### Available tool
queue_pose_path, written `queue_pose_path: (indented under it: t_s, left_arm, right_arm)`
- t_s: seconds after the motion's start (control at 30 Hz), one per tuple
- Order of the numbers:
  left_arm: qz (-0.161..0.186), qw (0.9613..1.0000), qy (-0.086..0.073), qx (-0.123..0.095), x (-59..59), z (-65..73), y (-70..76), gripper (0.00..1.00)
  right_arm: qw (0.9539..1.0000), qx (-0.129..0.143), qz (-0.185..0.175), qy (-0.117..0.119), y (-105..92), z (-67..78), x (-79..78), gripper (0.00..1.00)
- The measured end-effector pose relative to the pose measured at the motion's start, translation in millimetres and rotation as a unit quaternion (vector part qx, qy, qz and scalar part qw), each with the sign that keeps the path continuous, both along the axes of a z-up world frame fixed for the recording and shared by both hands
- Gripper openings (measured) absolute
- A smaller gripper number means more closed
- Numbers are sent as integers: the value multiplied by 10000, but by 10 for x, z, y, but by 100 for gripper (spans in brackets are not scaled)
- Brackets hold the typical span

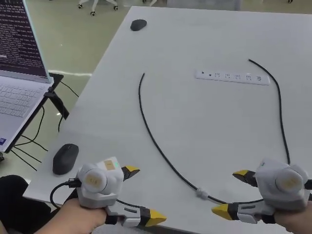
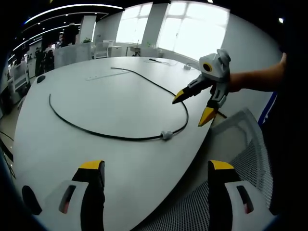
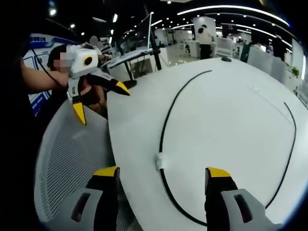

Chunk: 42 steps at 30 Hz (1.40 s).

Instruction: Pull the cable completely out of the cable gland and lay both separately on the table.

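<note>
Gland (image 1: 201, 193) position governs the coming move: it sits on the cable (image 1: 155, 142), unpulled, between the two grippers.

1. Left of the gland, the left gripper (image 1: 144, 193) hovers with jaws spread wide and nothing between them. In the left gripper view the gland (image 2: 166, 135) lies ahead, well apart from the tips.
2. From the gland, one cable leg runs up and to the left; the other runs right, past the right gripper, then curves up and away. Through the gland, the cable's long axis lies roughly along the line joining the two grippers.
3. Right of the gland, the right gripper (image 1: 229, 192) hovers with jaws equally wide and empty. It is the nearer of the two. In the right gripper view the gland (image 3: 159, 160) lies just ahead, between the jaw tips and a little left of centre.

Materials:
- The cable is thin, round, black and limp, lying in a wide open loop.
- The gland is a small, whitish, knobby sleeve, probably plastic.
- The table (image 1: 195, 126) is smooth matte white, so the gland will likely slide unless clamped.
</note>
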<state>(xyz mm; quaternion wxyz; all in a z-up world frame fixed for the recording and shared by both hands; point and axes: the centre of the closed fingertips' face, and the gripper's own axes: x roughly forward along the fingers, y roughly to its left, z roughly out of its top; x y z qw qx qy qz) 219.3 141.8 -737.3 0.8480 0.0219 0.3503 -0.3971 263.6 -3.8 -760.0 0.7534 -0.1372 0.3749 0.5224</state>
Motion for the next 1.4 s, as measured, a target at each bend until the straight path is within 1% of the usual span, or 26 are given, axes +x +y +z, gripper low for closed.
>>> queue_pose_path:
  t_s: [0.03,0.17,0.27,0.33,0.4,0.5,0.6,0.67,0.73,0.83,0.9,1.0,1.07,1.13,1.17,1.23,1.3,1.4]
  left_arm:
    - [4,10000,8,9,-1,-9,3,89]
    - [12,10000,37,25,-14,-33,15,88]
    - [9,10000,41,-4,-25,-39,11,87]
    - [11,10000,73,4,-32,-54,14,86]
    - [5,10000,88,6,-31,-65,18,86]
    - [30,9999,98,-8,-17,-63,23,86]
    - [21,9999,134,6,-19,-77,29,85]
    - [13,9999,142,0,-20,-79,27,85]
    - [-3,9999,158,7,-20,-84,28,85]
    - [-18,9998,197,-10,-18,-86,31,84]
    - [-49,9998,187,18,-21,-89,33,83]
    - [-48,9998,194,16,-31,-95,35,84]
    - [-49,9998,202,23,-41,-105,42,84]
    - [-80,9997,224,30,-54,-111,44,84]
    - [-92,9997,221,45,-56,-108,46,84]
    - [-103,9997,223,54,-51,-107,60,83]
    - [-68,9998,210,25,-25,-91,83,83]
    - [-67,9997,214,25,-22,-79,84,82]
  right_arm:
    - [10000,-82,34,-14,7,-20,13,69]
    - [9996,-211,190,-40,60,-75,30,63]
    - [9991,-308,281,20,94,-129,35,59]
    - [9986,-395,351,62,122,-177,35,56]
    - [9982,-432,409,56,142,-195,38,51]
    - [9978,-494,426,117,172,-246,46,47]
    - [9967,-609,501,183,185,-320,40,42]
    - [9952,-743,608,192,178,-378,27,38]
    - [9948,-770,633,201,192,-405,21,35]
    - [9947,-781,595,300,219,-435,8,31]
    - [9945,-792,582,348,236,-462,-4,27]
    - [9939,-846,623,326,248,-501,-13,26]
    - [9934,-866,653,370,258,-523,-21,24]
    - [9930,-916,667,342,265,-537,-15,23]
    - [9931,-904,659,365,273,-537,-13,22]
    - [9932,-904,613,409,287,-543,-7,20]
    - [9929,-913,638,427,302,-542,-17,17]
    - [9922,-942,688,429,303,-563,-16,13]
